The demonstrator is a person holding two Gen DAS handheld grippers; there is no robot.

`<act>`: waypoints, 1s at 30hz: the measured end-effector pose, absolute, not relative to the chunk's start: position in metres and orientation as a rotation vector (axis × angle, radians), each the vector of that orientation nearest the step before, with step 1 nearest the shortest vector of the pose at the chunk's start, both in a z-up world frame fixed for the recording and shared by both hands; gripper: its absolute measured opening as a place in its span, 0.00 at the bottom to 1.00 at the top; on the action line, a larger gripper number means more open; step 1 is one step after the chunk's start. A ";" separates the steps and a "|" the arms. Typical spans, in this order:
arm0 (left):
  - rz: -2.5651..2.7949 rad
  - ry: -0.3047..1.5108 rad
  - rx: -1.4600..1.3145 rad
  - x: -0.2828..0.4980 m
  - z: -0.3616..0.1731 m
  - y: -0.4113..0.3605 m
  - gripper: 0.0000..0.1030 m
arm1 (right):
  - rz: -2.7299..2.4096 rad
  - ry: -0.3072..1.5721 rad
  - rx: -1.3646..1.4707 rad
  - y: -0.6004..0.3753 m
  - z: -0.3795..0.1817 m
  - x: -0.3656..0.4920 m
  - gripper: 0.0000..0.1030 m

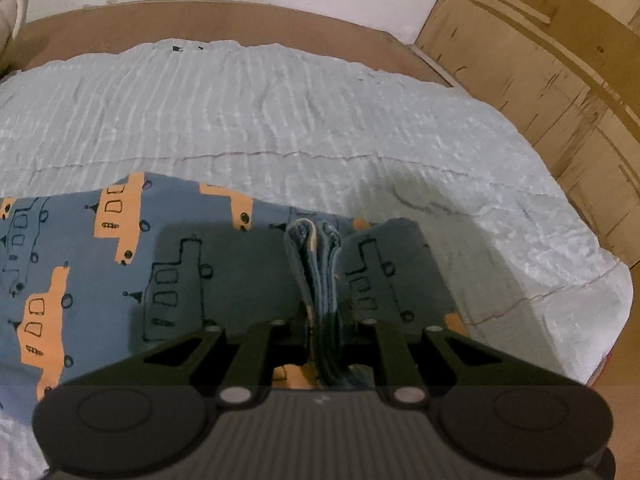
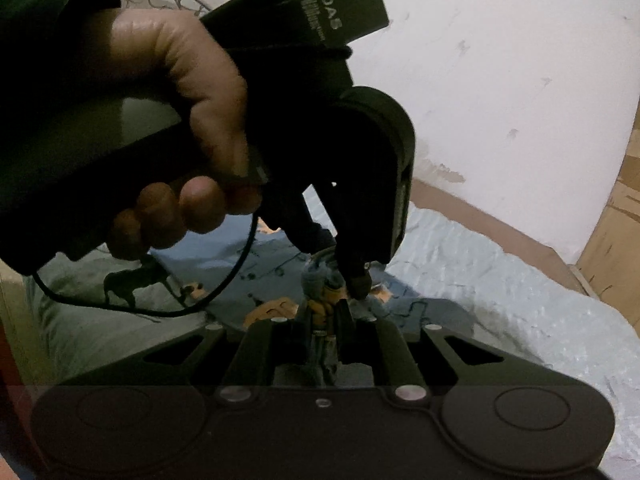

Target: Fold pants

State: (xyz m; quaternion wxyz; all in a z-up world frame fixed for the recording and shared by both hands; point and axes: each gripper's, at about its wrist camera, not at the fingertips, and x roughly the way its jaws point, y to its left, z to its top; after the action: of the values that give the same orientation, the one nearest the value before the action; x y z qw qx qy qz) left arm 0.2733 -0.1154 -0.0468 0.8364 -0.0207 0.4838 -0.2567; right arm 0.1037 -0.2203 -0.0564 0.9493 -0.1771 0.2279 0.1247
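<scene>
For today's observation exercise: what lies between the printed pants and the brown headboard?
Only the pale blue textured bedspread, seen in the left wrist view, separates the pants from the headboard.

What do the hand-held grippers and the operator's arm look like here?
Both hand-held grippers, left and right, are matte black: angular linkage fingers, silver pivot pins, two round caps on a ribbed base. The left unit's body carries white "DAS" lettering and a thin black looping cable. The hand emerges from a dark sleeve.

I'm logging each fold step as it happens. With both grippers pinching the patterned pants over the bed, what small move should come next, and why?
Probably carry the pinched edge a little further across and lay it down. Both the left gripper and right gripper clamp bunched layers of the pants, lifted above the pale bedspread, with the rest lying flat.
</scene>
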 end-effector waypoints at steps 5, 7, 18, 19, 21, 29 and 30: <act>-0.539 1.020 -0.034 0.273 -0.048 -0.117 0.14 | 0.256 0.472 -0.351 -0.220 -0.057 0.107 0.11; -0.539 1.019 -0.035 0.273 -0.049 -0.117 0.14 | 0.254 0.471 -0.347 -0.223 -0.054 0.104 0.11; -0.497 0.956 0.001 0.263 -0.024 -0.110 0.13 | 0.265 0.436 -0.311 -0.219 -0.043 0.105 0.11; -0.490 0.952 0.012 0.263 -0.020 -0.108 0.13 | 0.274 0.432 -0.305 -0.218 -0.041 0.105 0.11; -0.468 0.945 0.041 0.262 -0.011 -0.099 0.13 | 0.299 0.426 -0.288 -0.212 -0.035 0.107 0.11; -0.397 0.964 0.111 0.273 -0.005 -0.051 0.13 | 0.402 0.422 -0.267 -0.172 -0.028 0.118 0.11; -0.403 0.962 0.111 0.275 -0.009 -0.047 0.14 | 0.409 0.430 -0.271 -0.166 -0.031 0.121 0.11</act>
State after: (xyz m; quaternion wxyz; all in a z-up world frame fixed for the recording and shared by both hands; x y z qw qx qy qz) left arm 0.2750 -0.0472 -0.0090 0.8657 0.0528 0.4591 -0.1925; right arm 0.1205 -0.1664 -0.0307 0.9472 -0.1332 0.2112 0.2010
